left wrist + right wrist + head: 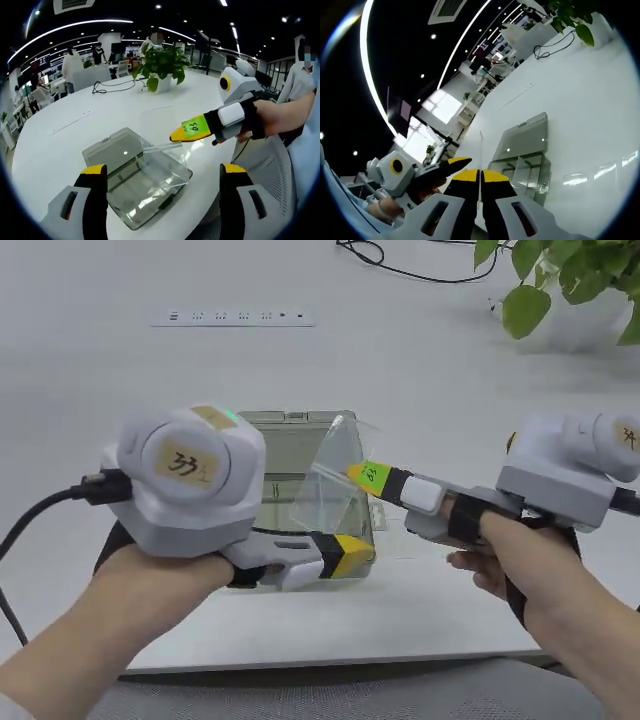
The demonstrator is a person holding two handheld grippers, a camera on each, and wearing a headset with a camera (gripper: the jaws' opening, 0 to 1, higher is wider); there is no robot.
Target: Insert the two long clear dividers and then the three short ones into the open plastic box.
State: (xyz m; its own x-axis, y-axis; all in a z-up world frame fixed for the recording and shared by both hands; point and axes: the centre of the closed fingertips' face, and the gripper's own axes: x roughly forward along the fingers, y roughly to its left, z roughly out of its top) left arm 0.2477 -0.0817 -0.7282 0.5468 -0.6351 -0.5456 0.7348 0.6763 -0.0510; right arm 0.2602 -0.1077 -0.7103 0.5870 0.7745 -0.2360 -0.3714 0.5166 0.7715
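My right claw (480,173) pinches a clear divider (335,468) tilted above the open box (165,186), while my left claw (164,169) gapes wide at the box's near edge.

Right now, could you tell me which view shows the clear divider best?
The left gripper view: the clear divider appears broadside, pinched by the right hand-held gripper over the box. The head view shows it faintly; the right gripper view shows a thin edge.

Clear glossy plastic box (167,175), transparent divider (336,478), matt white table (400,370)
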